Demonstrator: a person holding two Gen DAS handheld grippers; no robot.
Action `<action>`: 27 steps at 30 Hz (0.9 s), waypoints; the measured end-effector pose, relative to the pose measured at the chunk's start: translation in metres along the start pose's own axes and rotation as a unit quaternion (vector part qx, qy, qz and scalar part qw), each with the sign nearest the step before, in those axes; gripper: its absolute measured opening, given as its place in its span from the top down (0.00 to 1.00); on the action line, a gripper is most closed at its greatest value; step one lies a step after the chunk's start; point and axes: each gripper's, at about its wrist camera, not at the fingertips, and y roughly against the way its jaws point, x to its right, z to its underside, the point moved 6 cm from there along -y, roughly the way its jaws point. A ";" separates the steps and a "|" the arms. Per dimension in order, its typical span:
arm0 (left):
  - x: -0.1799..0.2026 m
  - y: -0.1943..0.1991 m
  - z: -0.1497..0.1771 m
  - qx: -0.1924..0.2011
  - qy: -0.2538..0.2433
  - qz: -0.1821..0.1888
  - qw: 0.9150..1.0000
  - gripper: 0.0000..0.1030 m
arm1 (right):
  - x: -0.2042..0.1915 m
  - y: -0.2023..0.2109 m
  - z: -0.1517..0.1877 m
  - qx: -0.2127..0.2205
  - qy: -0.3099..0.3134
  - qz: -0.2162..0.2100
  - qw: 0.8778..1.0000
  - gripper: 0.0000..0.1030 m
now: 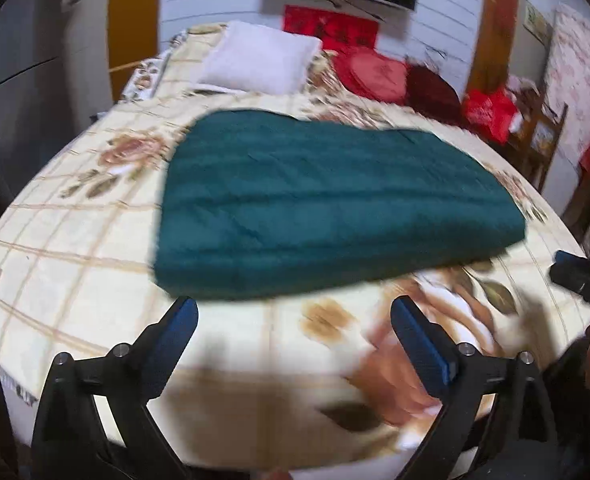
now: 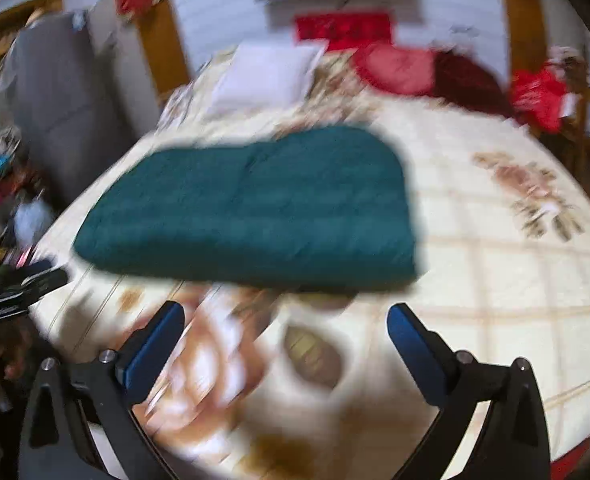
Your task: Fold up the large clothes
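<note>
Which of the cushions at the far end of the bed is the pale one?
The white pillow, lying leftmost at the head of the bed. The bright red cushion and dark red cushion sit to its right.

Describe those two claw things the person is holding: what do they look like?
Both look alike. The left gripper and the right gripper each have two black angular plastic fingers faced with blue pads on the inner sides and dotted with round silver bolt heads. No cables or markings show.
</note>
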 end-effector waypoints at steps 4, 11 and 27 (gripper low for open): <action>0.042 0.015 0.017 0.013 -0.050 -0.018 0.998 0.37 | -0.029 0.024 0.010 0.026 0.050 0.053 0.997 0.00; 0.062 0.051 0.016 0.072 -0.077 -0.054 0.993 0.37 | -0.052 0.052 0.015 0.014 0.058 0.046 0.997 0.00; 0.051 0.071 0.012 0.015 0.002 -0.052 0.999 0.37 | -0.051 0.065 0.032 -0.015 -0.015 0.040 0.999 0.00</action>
